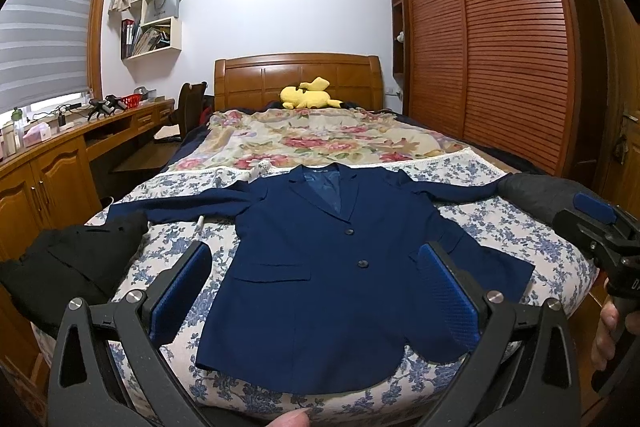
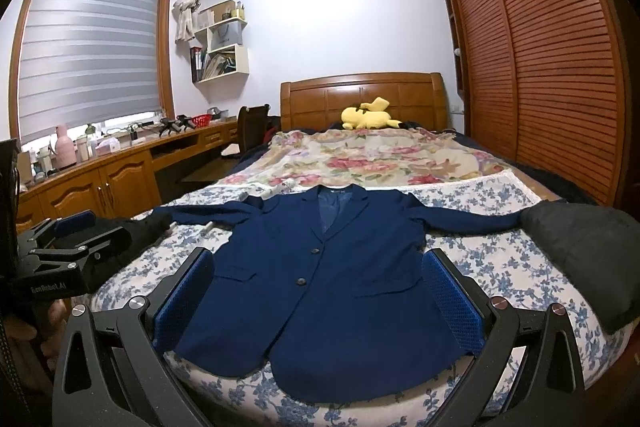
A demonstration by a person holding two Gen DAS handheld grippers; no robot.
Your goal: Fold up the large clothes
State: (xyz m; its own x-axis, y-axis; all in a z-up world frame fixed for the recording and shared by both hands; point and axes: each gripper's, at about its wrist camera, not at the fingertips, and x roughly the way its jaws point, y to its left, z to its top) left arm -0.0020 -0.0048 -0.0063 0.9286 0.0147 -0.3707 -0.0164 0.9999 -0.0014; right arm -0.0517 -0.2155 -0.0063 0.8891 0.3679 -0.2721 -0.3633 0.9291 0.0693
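The jacket is lying face up, sleeves spread, at the foot of the bed. I'm holding my left gripper and right gripper above its hem, jaws gaping wide, gripping nothing. A plush is lying by the headboard, well beyond the jacket.

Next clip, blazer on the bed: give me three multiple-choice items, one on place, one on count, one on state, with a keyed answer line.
1. Where is the yellow plush toy?
A. by the headboard
B. on the desk
C. on the jacket

2. How many front buttons show on the navy jacket?
A. none
B. two
C. five

3. How does the jacket lie?
A. folded in half
B. rolled up
C. spread flat, sleeves out

Key: 1 A, the yellow plush toy lies against the headboard. 2 B, two dark buttons show on the navy jacket. 3 C, both sleeves stretch sideways, and the left claw and right claw stand open above it.
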